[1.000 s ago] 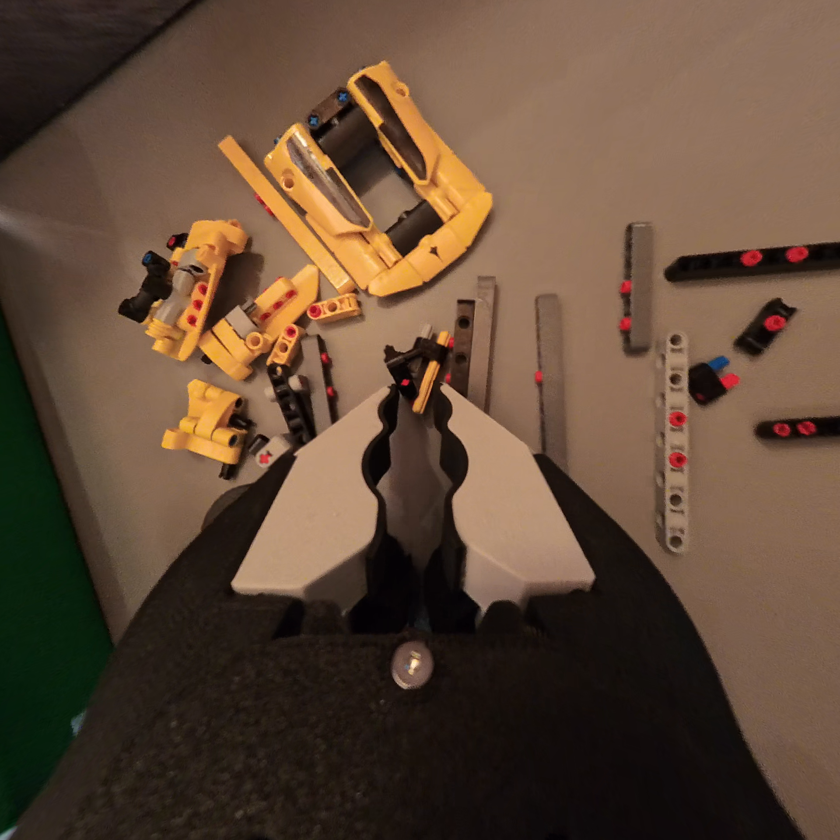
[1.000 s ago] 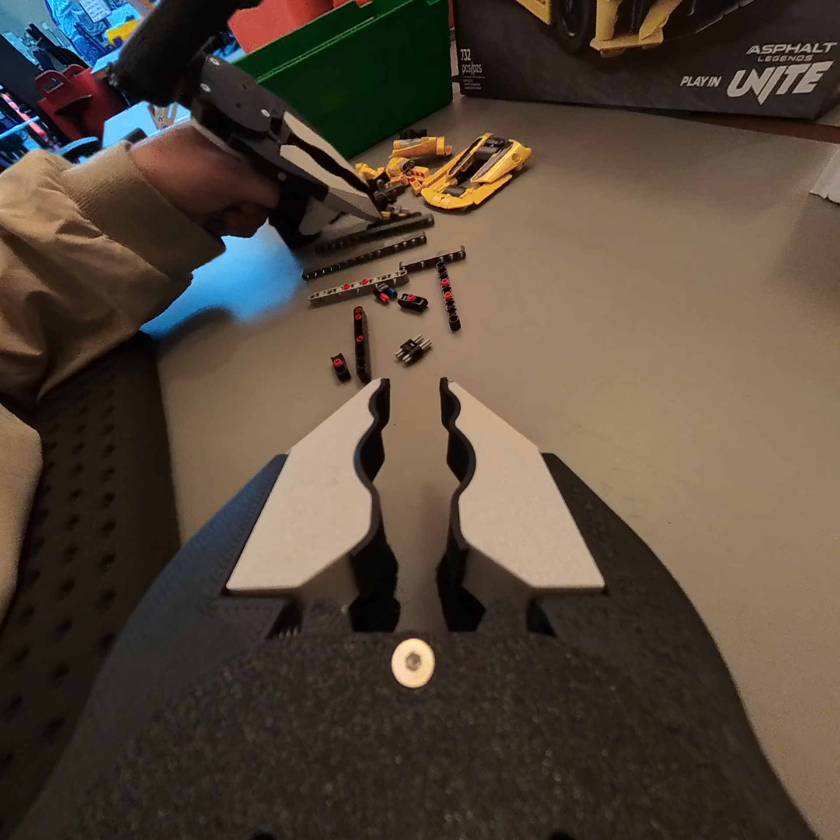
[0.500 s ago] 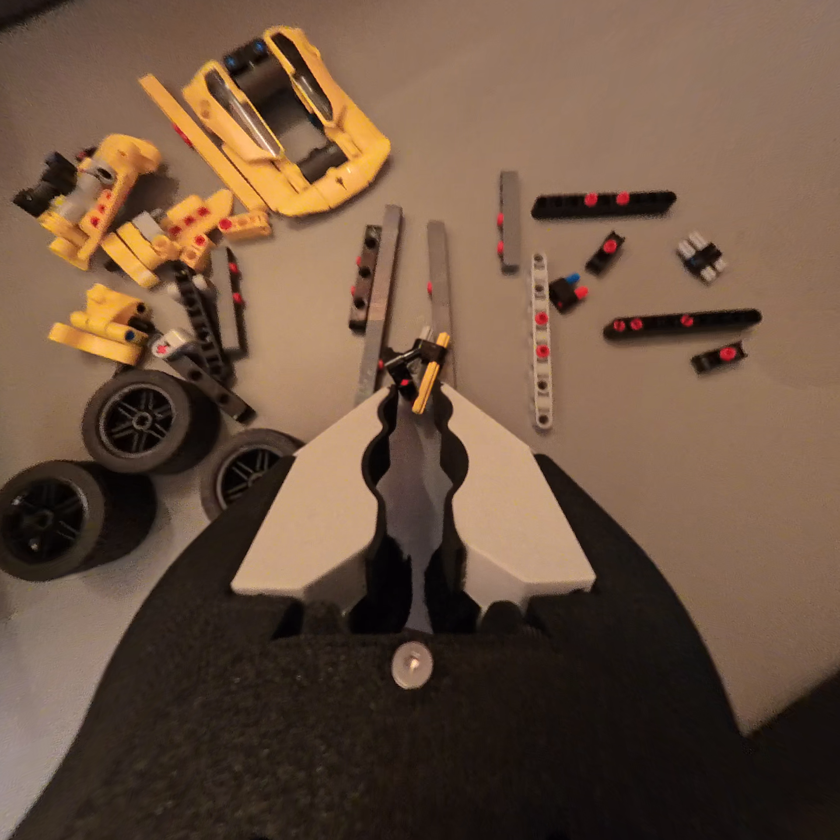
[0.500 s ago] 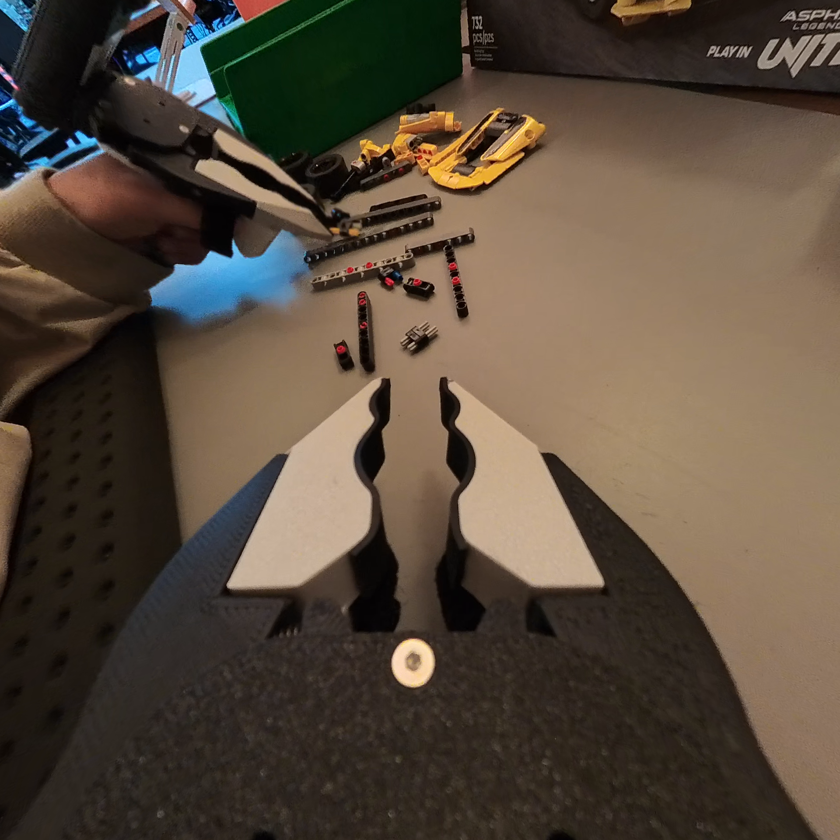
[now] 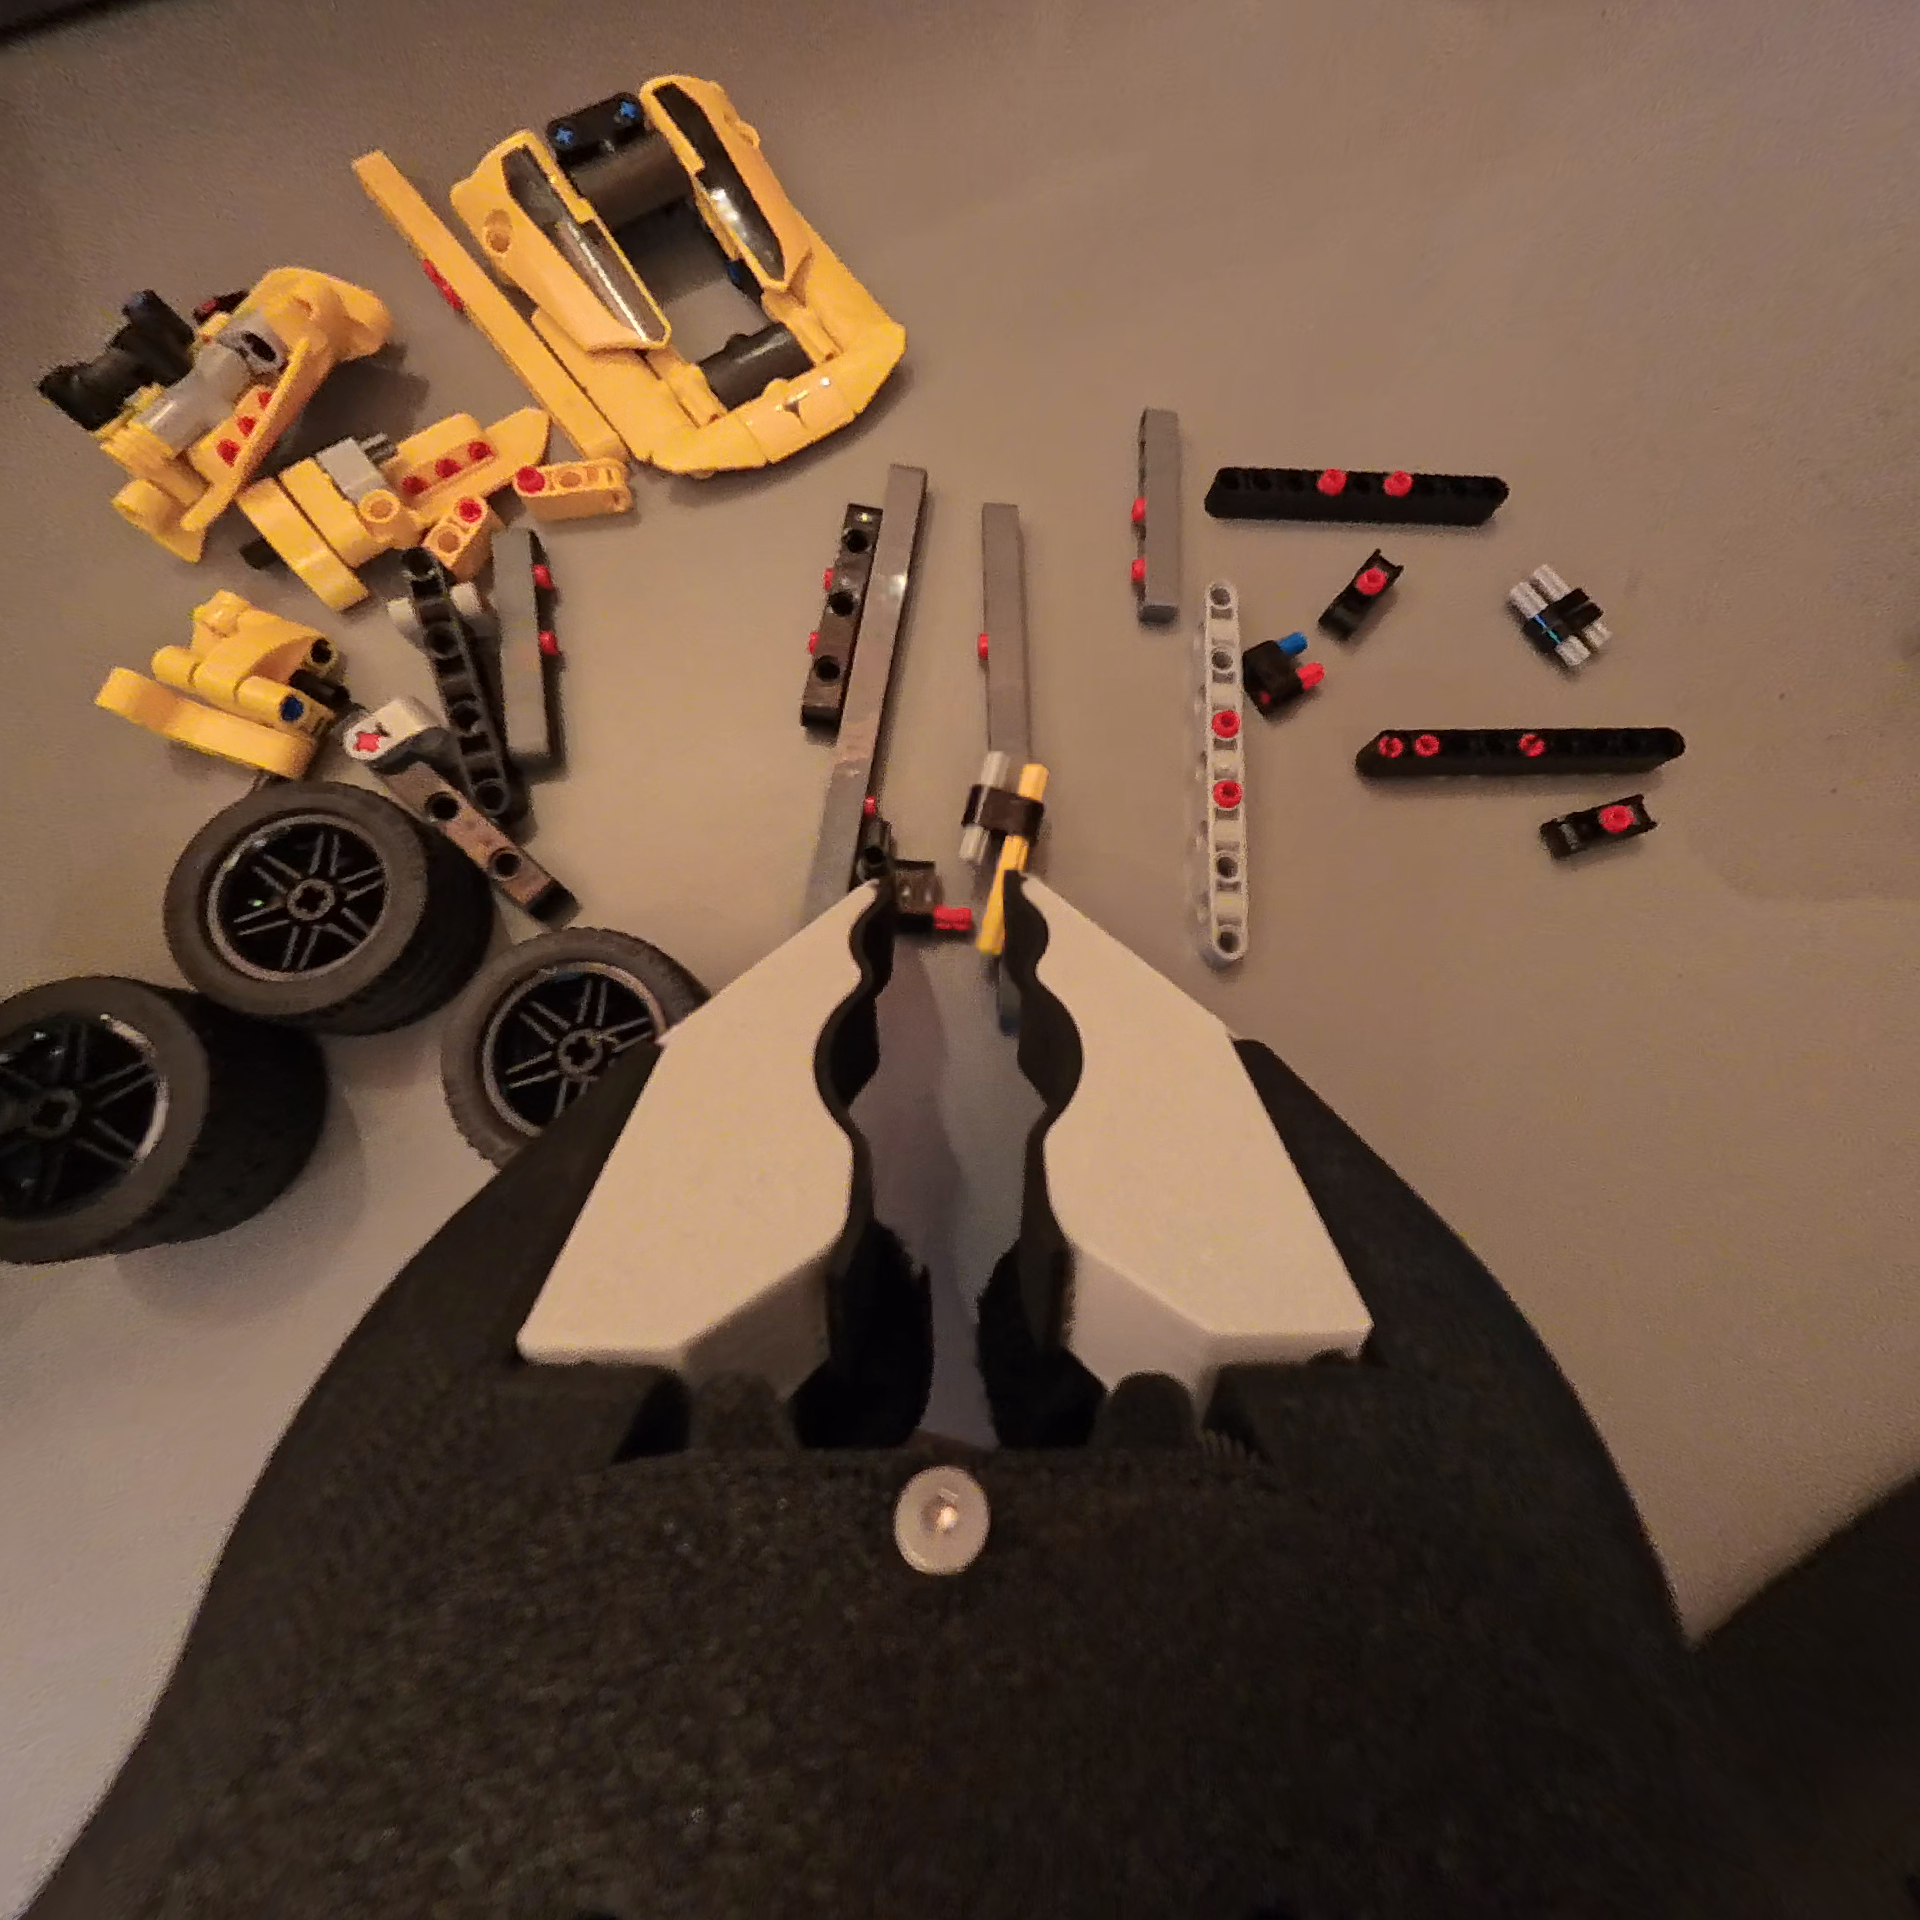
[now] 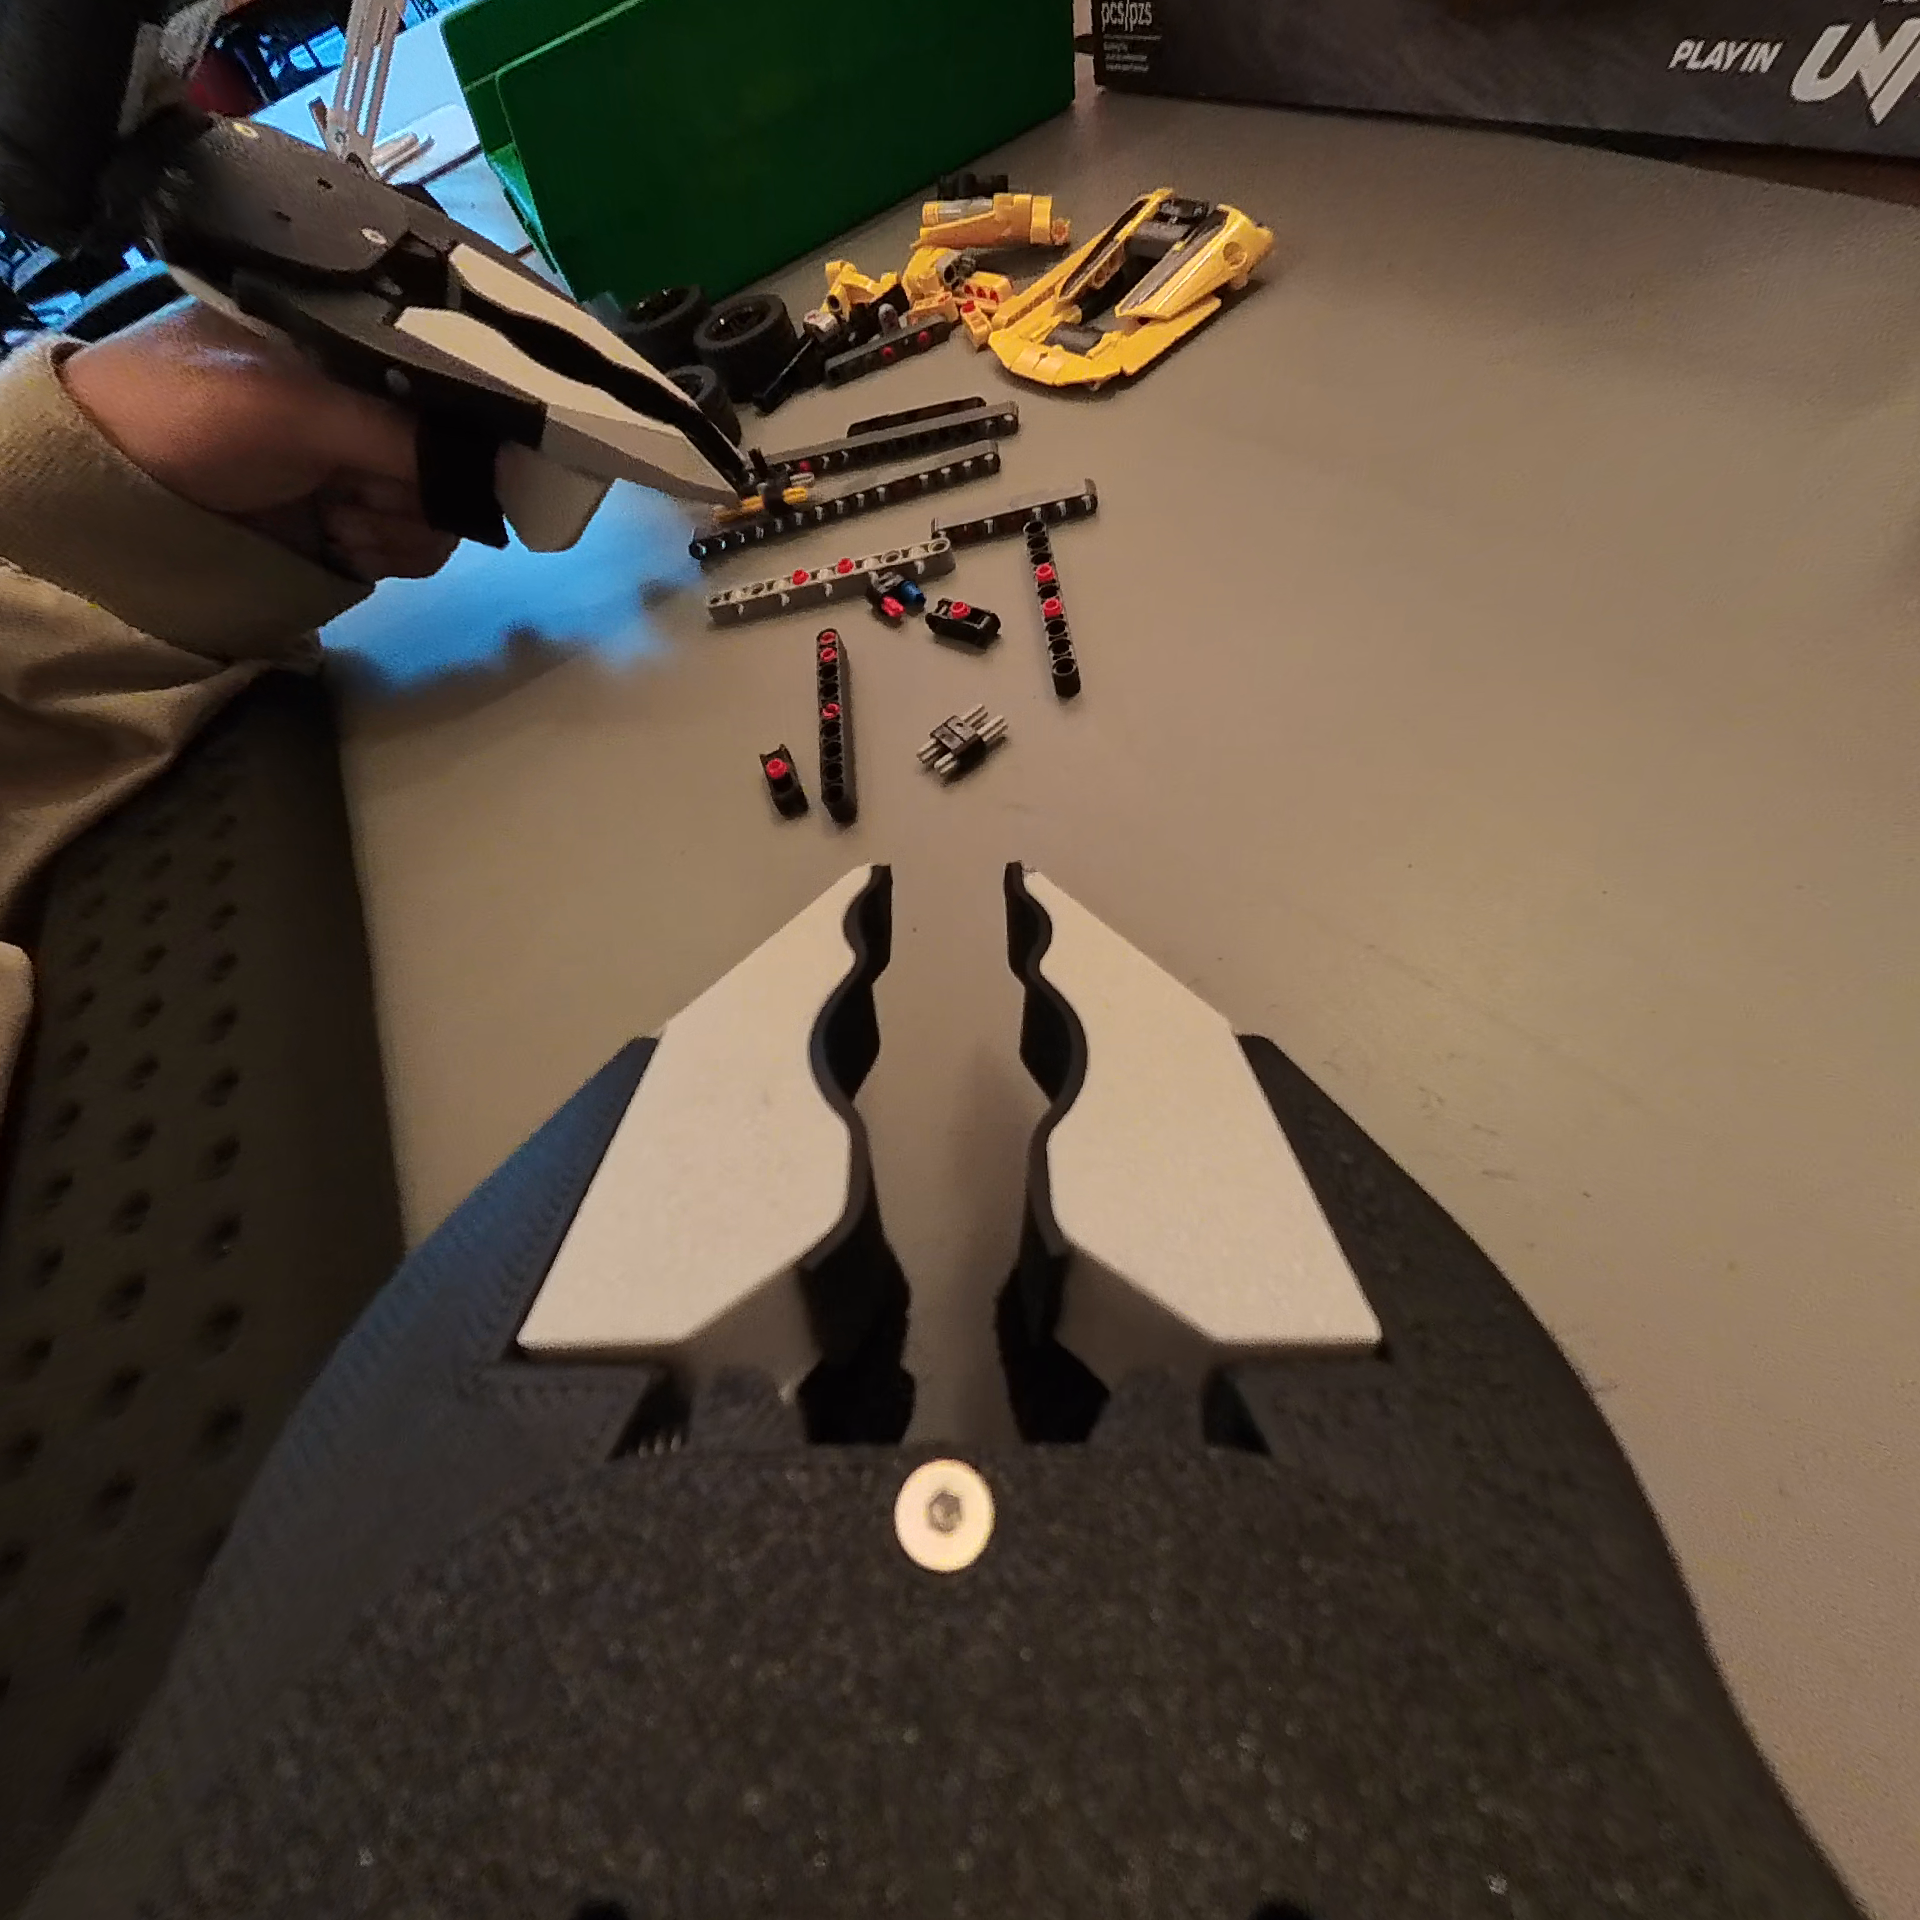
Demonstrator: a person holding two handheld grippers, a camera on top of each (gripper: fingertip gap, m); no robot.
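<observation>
My left gripper (image 5: 948, 904) is shut on a small black-and-yellow pin assembly (image 5: 1000, 821) with a red pin. It holds the assembly low over two long grey beams (image 5: 1006, 623) on the tan table. In the right wrist view the left gripper (image 6: 727, 483) points down, with the assembly (image 6: 769, 497) at its tips touching the beams. My right gripper (image 6: 948, 883) is open and empty, just above the table. It sits short of a black beam (image 6: 836, 727), a short black connector (image 6: 779, 781) and a grey pin cluster (image 6: 961, 743).
A yellow car body (image 5: 675, 281) and yellow sub-assemblies (image 5: 229, 395) lie at the far left, with three black wheels (image 5: 301, 899) nearer. Black and light grey beams (image 5: 1221, 769) lie to the right. A green bin (image 6: 769, 125) and a dark box (image 6: 1558, 62) stand behind. A hand (image 6: 260, 447) holds the left gripper. The grippers' ends are close to 25 cm from one another.
My left gripper has drawn back from the yellow parts and come down, bringing the small assembly onto the grey beams. My right gripper has stayed open and moved very little.
</observation>
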